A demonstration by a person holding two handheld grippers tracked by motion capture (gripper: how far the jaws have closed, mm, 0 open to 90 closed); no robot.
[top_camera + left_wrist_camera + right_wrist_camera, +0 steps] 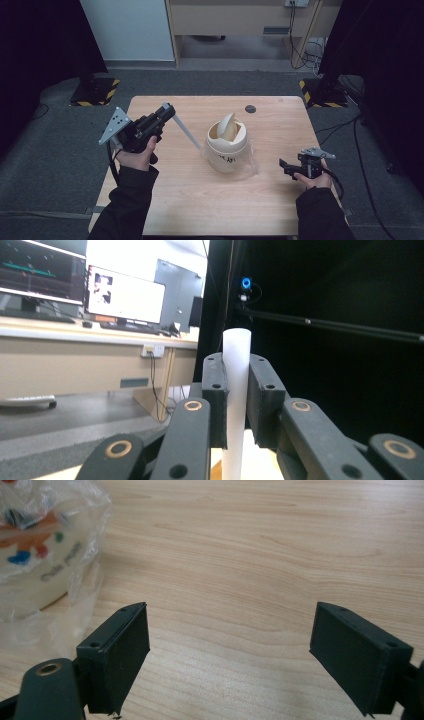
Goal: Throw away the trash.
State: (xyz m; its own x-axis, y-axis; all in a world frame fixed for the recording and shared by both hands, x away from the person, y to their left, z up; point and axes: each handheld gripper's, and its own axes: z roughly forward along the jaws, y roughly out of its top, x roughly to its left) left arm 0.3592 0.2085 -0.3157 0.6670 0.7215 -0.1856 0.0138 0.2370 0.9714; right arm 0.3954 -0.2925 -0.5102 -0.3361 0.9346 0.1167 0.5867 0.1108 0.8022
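Note:
A cream swing-lid bin [227, 145] stands at the middle of the wooden table [200, 210], its lid tilted open and clear plastic film [250, 166] loose around its base. My left gripper [167, 108] hovers left of the bin, shut on a thin white rod [187, 131] that slopes down toward the bin's left side. In the left gripper view the rod [235, 370] stands clamped in that gripper [235, 405]. My right gripper [283, 165] rests low at the table's right, open and pointing at the bin. The right gripper view has it [230, 645] empty over bare wood, with the bin [30, 555] at upper left.
A small dark disc [250, 108] lies near the table's far edge. Black curtains flank both sides, with hazard-striped stand feet [95, 92] on the floor beyond. A desk with monitors [125, 300] appears in the left gripper view.

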